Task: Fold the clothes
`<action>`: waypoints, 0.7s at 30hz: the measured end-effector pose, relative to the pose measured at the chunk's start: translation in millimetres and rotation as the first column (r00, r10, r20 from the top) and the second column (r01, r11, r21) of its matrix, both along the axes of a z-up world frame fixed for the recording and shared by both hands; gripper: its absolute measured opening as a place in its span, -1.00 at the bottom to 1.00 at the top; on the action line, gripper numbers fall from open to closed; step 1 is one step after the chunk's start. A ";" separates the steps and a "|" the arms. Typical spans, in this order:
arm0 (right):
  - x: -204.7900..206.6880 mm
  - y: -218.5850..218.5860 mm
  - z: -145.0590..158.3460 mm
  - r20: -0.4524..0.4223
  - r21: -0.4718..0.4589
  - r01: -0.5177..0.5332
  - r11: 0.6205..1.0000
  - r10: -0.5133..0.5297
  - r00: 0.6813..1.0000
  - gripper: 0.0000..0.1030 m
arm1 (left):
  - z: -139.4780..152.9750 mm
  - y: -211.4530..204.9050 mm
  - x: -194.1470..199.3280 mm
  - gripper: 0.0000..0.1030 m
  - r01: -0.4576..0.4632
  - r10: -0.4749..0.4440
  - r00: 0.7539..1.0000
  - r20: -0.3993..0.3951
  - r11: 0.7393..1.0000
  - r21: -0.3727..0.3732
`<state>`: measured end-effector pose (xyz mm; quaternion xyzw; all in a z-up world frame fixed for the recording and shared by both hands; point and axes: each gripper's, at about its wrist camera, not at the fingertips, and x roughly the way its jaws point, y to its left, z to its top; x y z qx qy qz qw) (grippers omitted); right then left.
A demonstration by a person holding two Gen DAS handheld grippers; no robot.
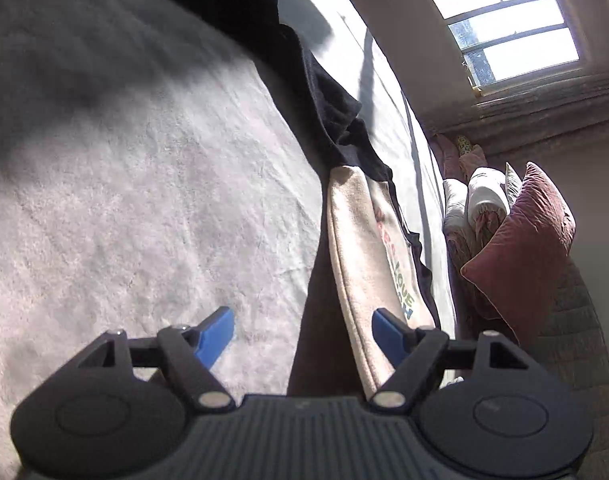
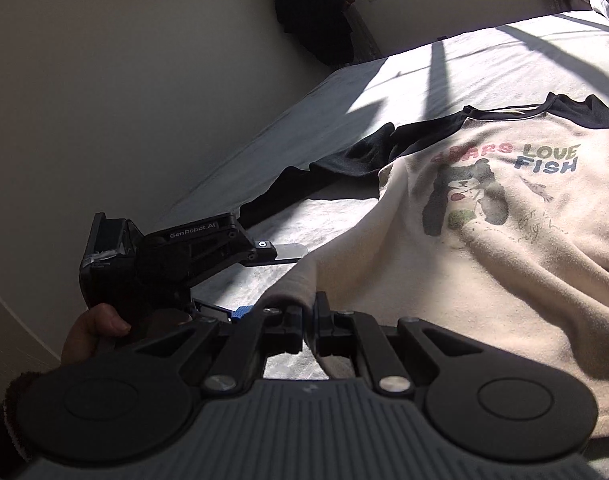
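While the right gripper (image 2: 309,330) pinches the cream raglan sweatshirt's (image 2: 484,240) hem, the left gripper (image 1: 302,338), jaws apart and empty, should take the hem alongside.

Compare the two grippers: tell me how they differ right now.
The left gripper stands open, its blue fingers spread wide with nothing pinched between them; the right gripper is shut on the cream sweatshirt's hem. The left gripper hangs over the white bedspread beside the sweatshirt's edge; the right gripper sits at the garment itself. Both are black two-finger hand-held tools.
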<state>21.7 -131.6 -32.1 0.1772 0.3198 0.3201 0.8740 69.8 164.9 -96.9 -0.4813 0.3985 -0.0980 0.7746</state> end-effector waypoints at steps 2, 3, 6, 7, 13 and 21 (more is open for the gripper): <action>-0.7 5.2 -3.4 -0.005 -0.004 -0.011 1.000 0.011 1.000 -0.86 | -9.3 -0.1 -3.7 0.51 0.007 -0.006 1.000 0.001 0.997 -0.078; -1.1 8.1 -5.4 -0.009 -0.009 -0.016 1.000 0.016 1.000 -0.86 | -13.9 -0.2 -5.5 0.49 0.010 -0.010 1.000 0.002 0.993 -0.116; -1.5 16.1 -11.1 -0.017 -0.026 -0.027 0.999 0.027 0.999 -0.85 | -22.9 -2.7 -11.2 0.47 0.030 -0.027 0.999 0.017 0.979 -0.203; -1.6 18.0 -12.6 -0.019 -0.031 -0.030 0.999 0.029 0.999 -0.85 | -24.9 -4.7 -11.7 0.43 0.037 -0.034 0.999 0.018 0.974 -0.224; -5.4 20.4 -15.7 -0.023 -0.046 -0.030 0.998 0.029 0.999 -0.83 | -41.0 -20.5 -12.5 -0.22 0.066 -0.081 0.996 -0.026 0.927 -0.368; -13.2 18.6 -16.0 -0.023 -0.073 -0.030 0.997 0.029 0.999 -0.70 | 2.3 -28.0 -29.9 -0.91 0.059 -0.050 0.994 0.099 0.994 -0.097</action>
